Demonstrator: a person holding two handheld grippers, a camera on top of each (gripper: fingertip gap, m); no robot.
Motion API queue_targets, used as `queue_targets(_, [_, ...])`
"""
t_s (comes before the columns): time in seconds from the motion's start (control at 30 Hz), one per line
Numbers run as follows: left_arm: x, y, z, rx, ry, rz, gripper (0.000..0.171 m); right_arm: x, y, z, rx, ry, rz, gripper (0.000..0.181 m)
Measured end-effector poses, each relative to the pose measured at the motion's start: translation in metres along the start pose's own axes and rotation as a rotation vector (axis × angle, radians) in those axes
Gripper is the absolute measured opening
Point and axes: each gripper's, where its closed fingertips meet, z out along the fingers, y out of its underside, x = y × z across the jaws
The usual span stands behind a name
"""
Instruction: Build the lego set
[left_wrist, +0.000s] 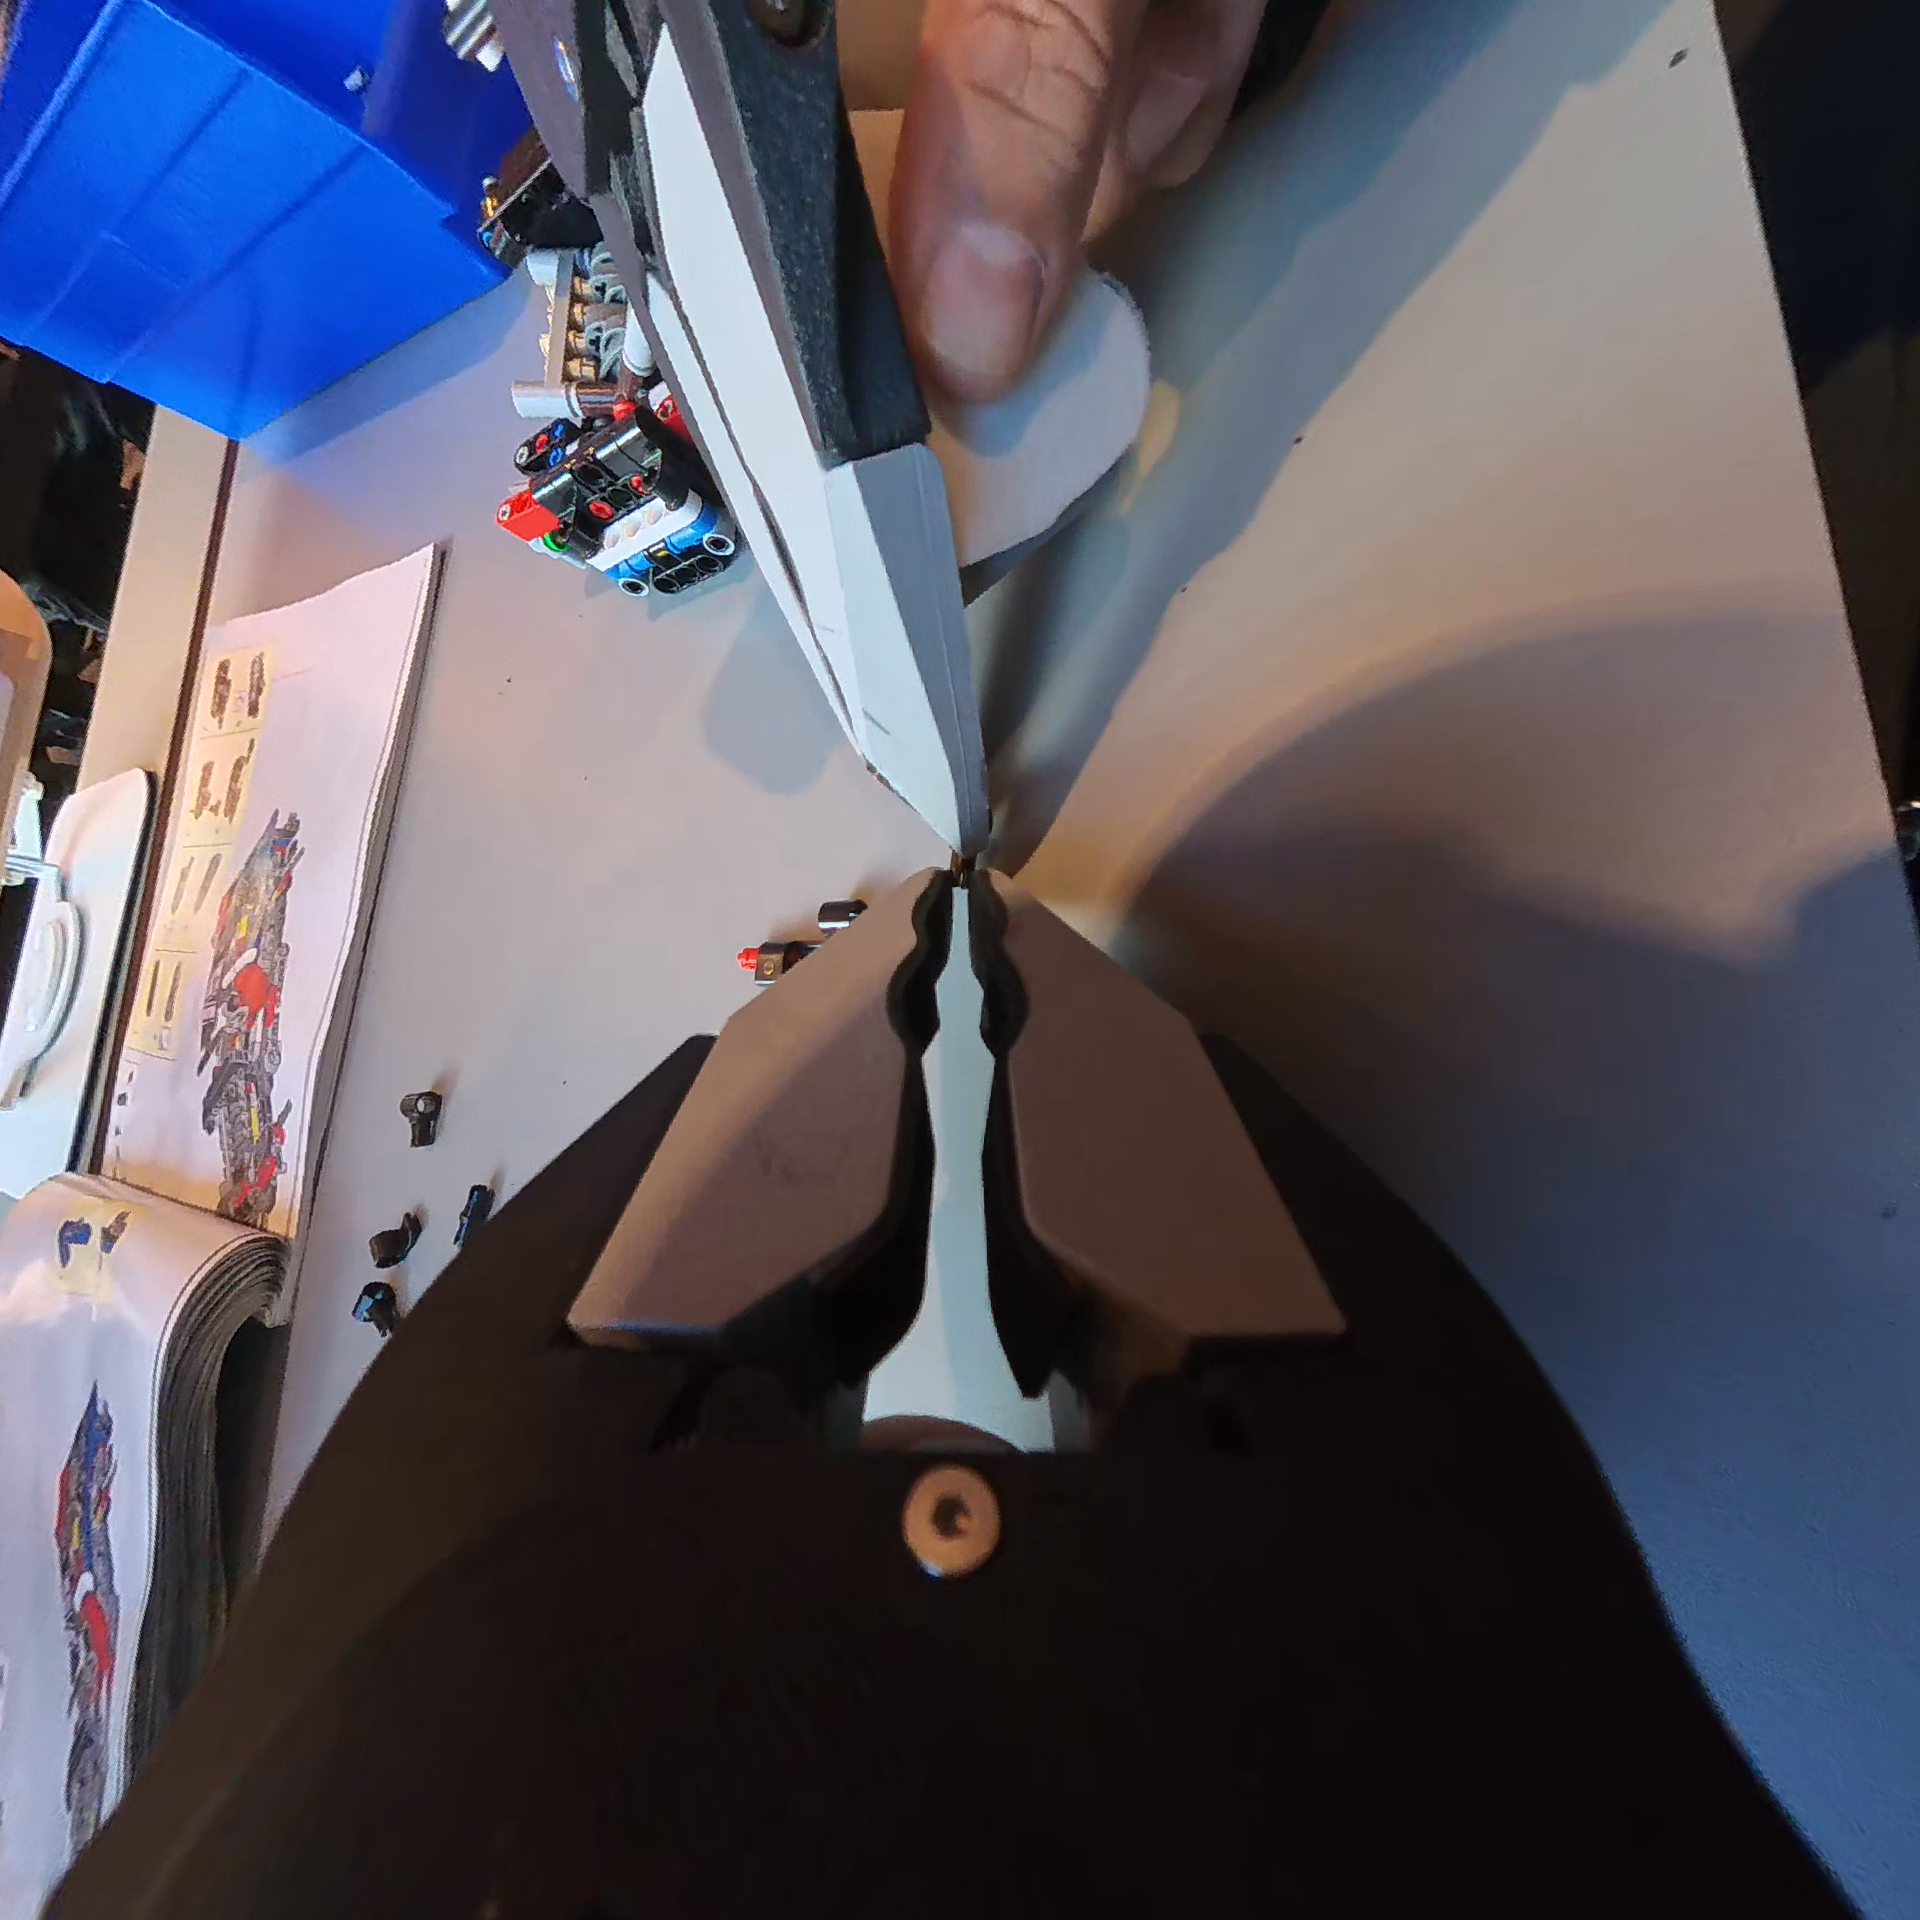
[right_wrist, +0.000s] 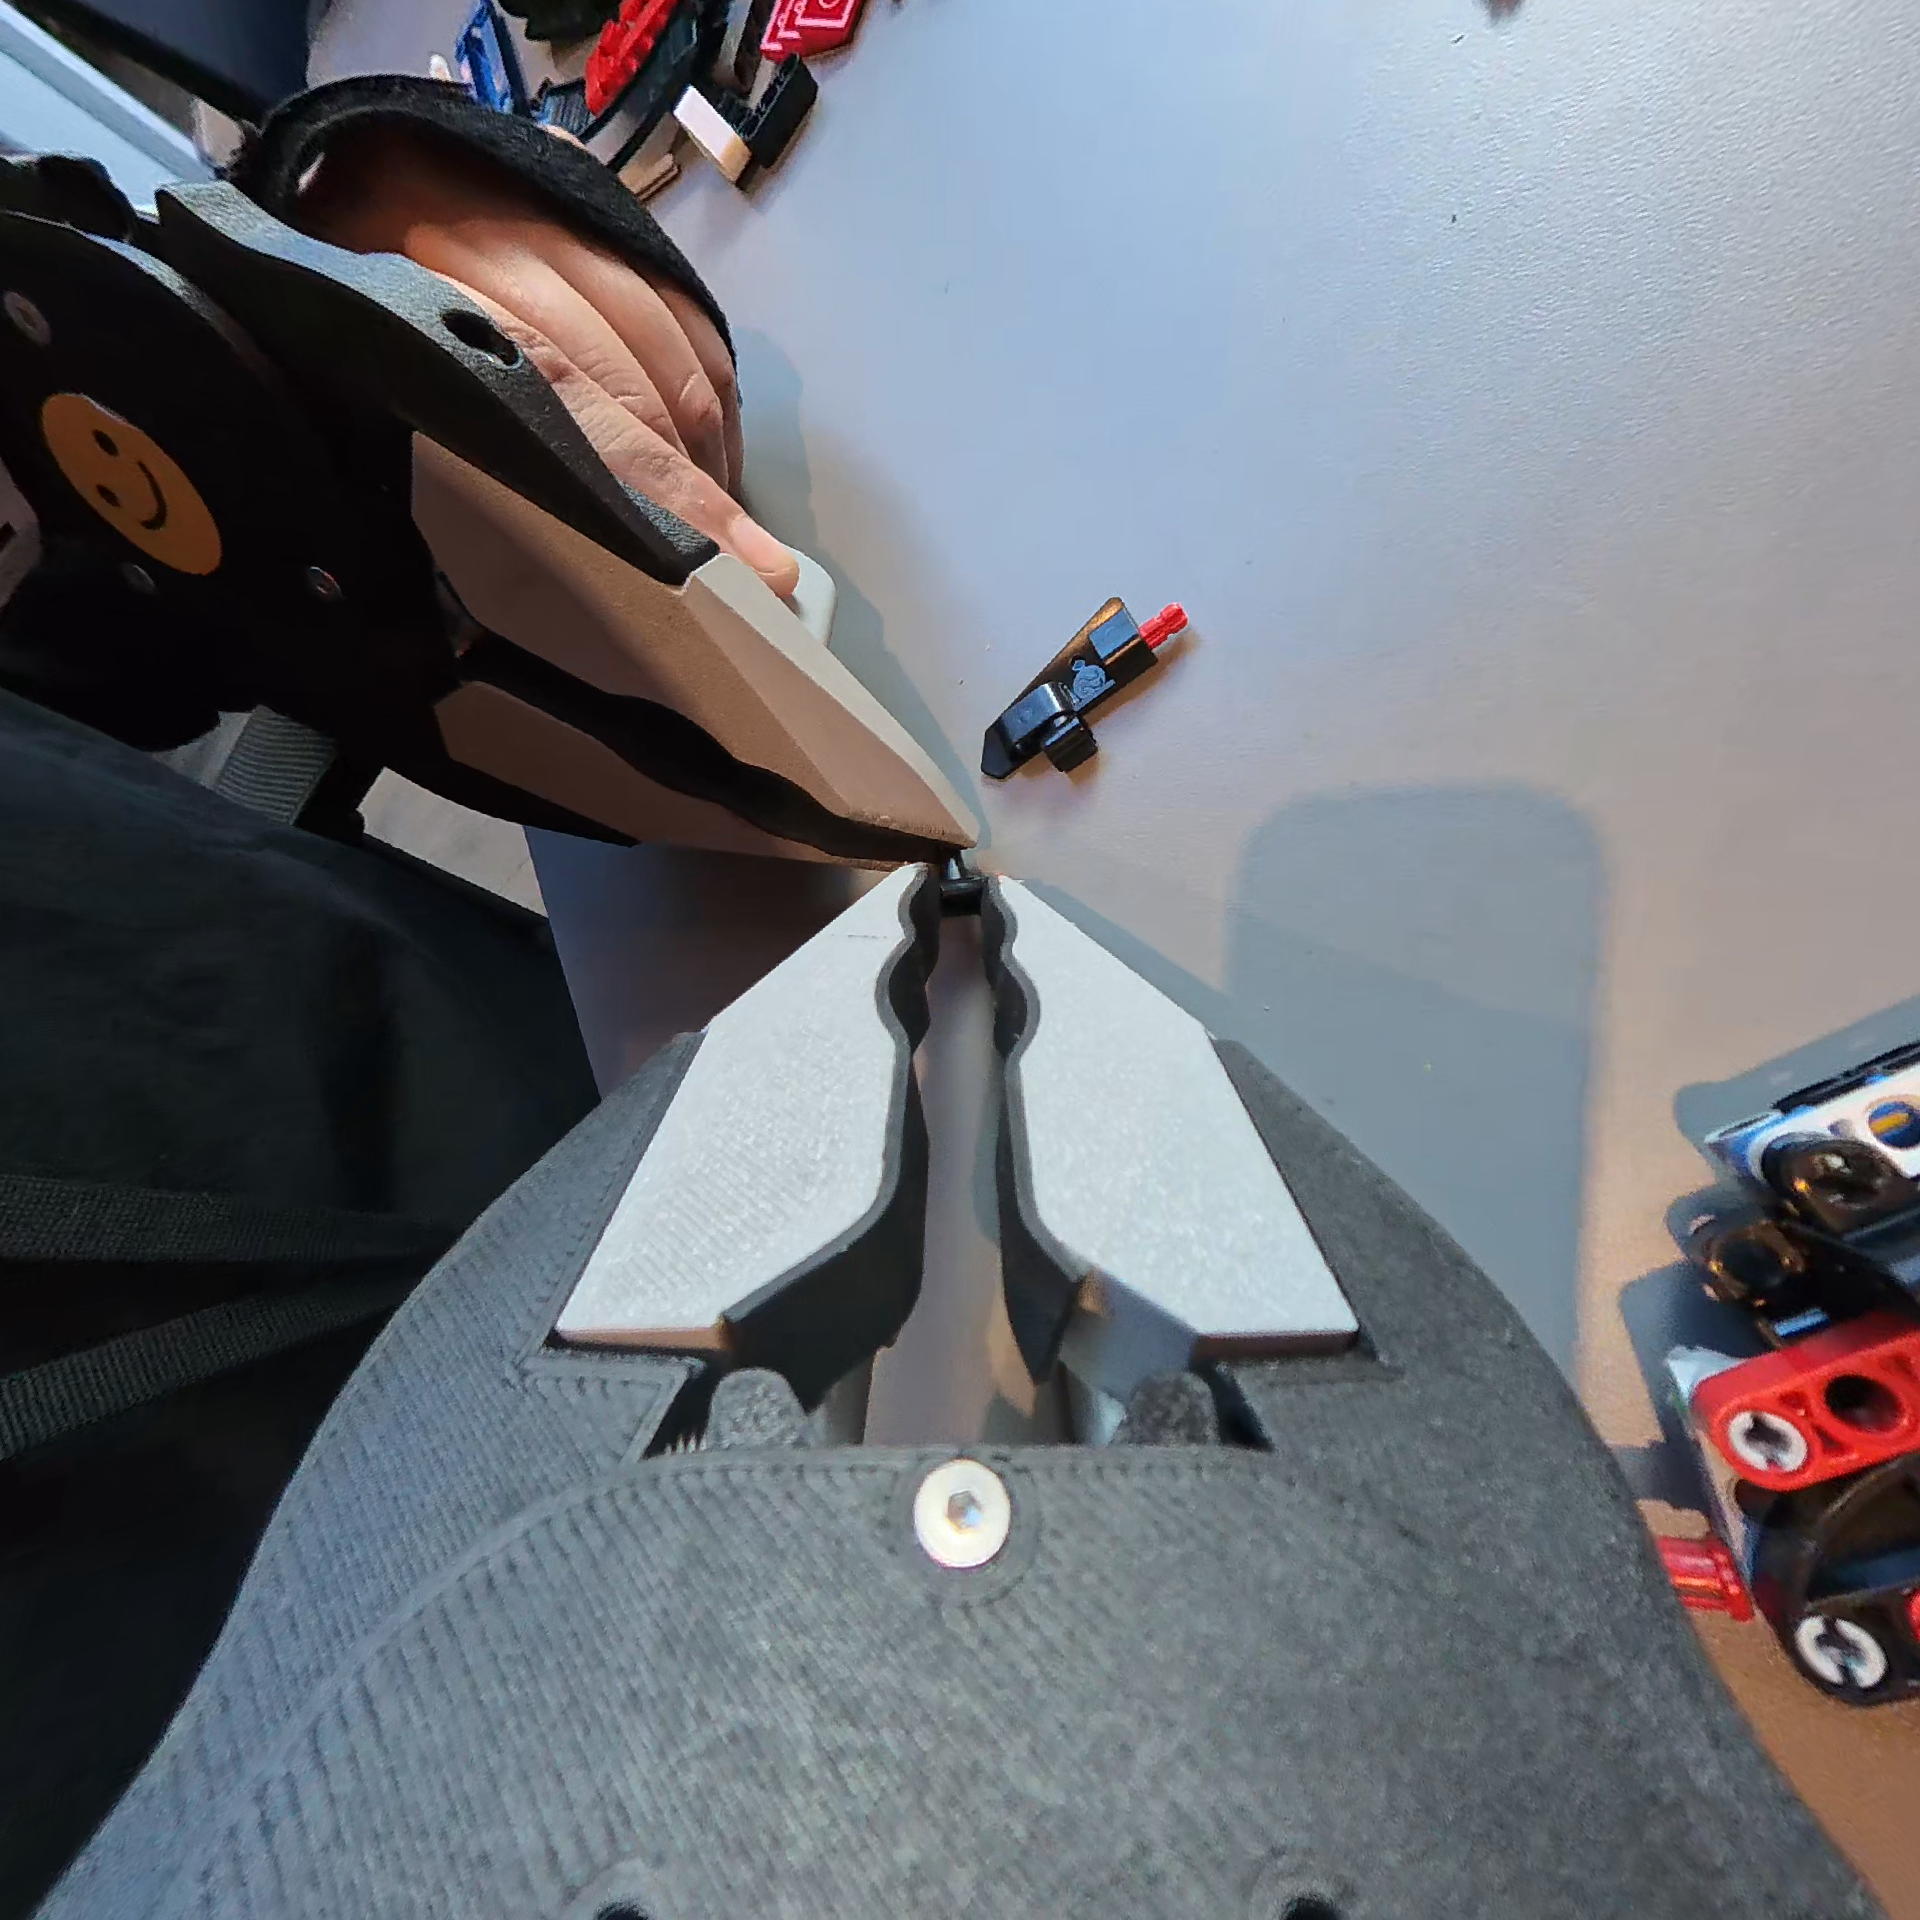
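Observation:
My left gripper (left_wrist: 963, 881) and right gripper (right_wrist: 960, 883) meet tip to tip just above the grey table (right_wrist: 1351, 312). The right one is shut on a small black piece (right_wrist: 958, 891). The left one is shut on a tiny dark piece (left_wrist: 964, 860), mostly hidden by the fingertips. The right gripper reaches in from the top in the left wrist view (left_wrist: 971, 826). The left gripper reaches in from the left in the right wrist view (right_wrist: 961, 840). The partly built model (left_wrist: 613, 488) lies beyond them and shows at the right edge (right_wrist: 1829, 1351).
A black piece with a red pin (right_wrist: 1081, 686) lies just past the tips. Several small black connectors (left_wrist: 421, 1117) lie beside the open instruction booklet (left_wrist: 270, 883). A blue bin (left_wrist: 208, 208) stands at the far left. A pile of loose parts (right_wrist: 717, 73) lies at the top.

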Motion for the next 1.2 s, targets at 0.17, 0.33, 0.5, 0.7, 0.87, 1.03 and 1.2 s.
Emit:
queue_targets(0.17, [0.000,0.000,0.000,-0.002,-0.006,0.003,0.000,0.000,0.000,0.000,0.005,0.013,-0.007,0.005])
queue_targets(0.33, [0.000,0.000,0.000,-0.002,-0.004,0.001,0.000,0.000,0.000,0.000,0.004,0.021,-0.013,0.005])
queue_targets(0.5, [0.000,0.000,0.000,-0.004,-0.007,0.002,0.000,0.000,0.000,0.000,0.002,0.028,-0.017,0.005])
queue_targets(0.7, [0.000,0.000,0.000,-0.003,-0.006,0.003,0.000,0.000,0.000,0.000,0.003,0.034,-0.022,0.005])
queue_targets(0.87, [0.000,-0.001,0.001,0.008,-0.017,0.008,0.001,0.001,0.000,-0.001,0.011,0.037,-0.024,0.005])
queue_targets(1.03, [0.000,-0.007,-0.002,0.061,-0.037,0.042,0.004,-0.002,0.000,-0.004,0.047,0.016,-0.079,0.005])
queue_targets(1.2, [-0.020,-0.008,-0.022,0.151,-0.005,-0.172,0.028,0.007,-0.006,-0.013,0.112,0.137,-0.257,0.005])
